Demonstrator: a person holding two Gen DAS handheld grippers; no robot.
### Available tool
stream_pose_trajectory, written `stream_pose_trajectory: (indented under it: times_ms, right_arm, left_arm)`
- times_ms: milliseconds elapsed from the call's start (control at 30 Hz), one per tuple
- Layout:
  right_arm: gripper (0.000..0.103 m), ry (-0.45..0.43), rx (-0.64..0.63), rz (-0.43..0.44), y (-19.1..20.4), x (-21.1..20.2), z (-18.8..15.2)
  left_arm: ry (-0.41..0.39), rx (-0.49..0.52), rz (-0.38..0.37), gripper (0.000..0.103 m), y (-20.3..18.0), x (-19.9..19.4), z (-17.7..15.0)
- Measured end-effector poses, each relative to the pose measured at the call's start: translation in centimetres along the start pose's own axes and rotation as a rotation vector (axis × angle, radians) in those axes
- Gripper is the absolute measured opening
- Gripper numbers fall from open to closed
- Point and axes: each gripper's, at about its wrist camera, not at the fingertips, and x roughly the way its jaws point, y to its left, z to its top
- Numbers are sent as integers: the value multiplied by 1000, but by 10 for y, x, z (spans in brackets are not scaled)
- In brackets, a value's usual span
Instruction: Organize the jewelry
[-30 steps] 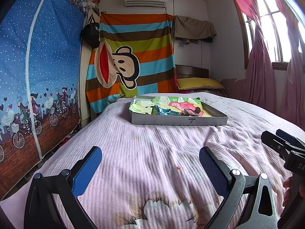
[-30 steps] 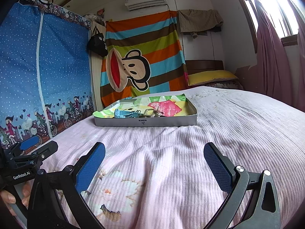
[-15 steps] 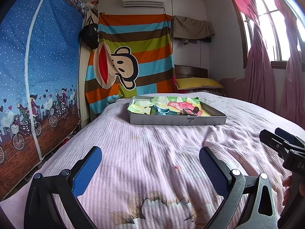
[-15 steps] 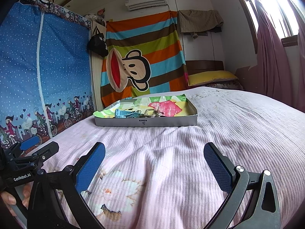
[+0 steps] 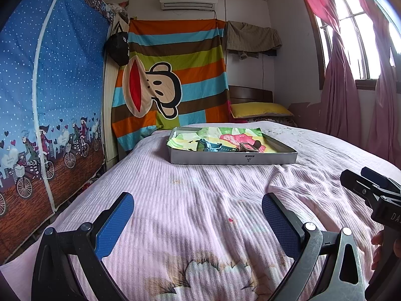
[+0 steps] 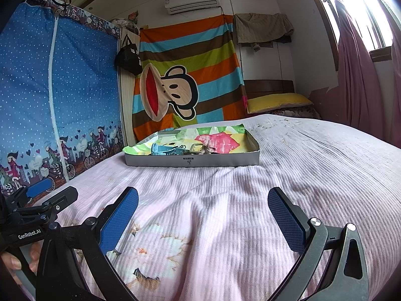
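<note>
Both jaw pairs stand apart, empty: left gripper, right gripper. We find the blue strap and metal buckle inside the shallow grey cardboard tray, frame centre; stage undetermined.

Right gripper spread wide, empty, above pink bedspread. Grey tray well ahead holds blue watch strap, metal buckle. Left gripper at left edge.
</note>
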Motion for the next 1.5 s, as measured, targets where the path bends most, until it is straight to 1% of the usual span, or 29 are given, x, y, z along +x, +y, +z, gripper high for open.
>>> stream_pose_trajectory:
  times_ms: [1500]
  right_arm:
    - [101, -2, -1, -1, 2, -1, 0]
  left_arm:
    - [-5, 0, -10, 103, -3, -1, 2]
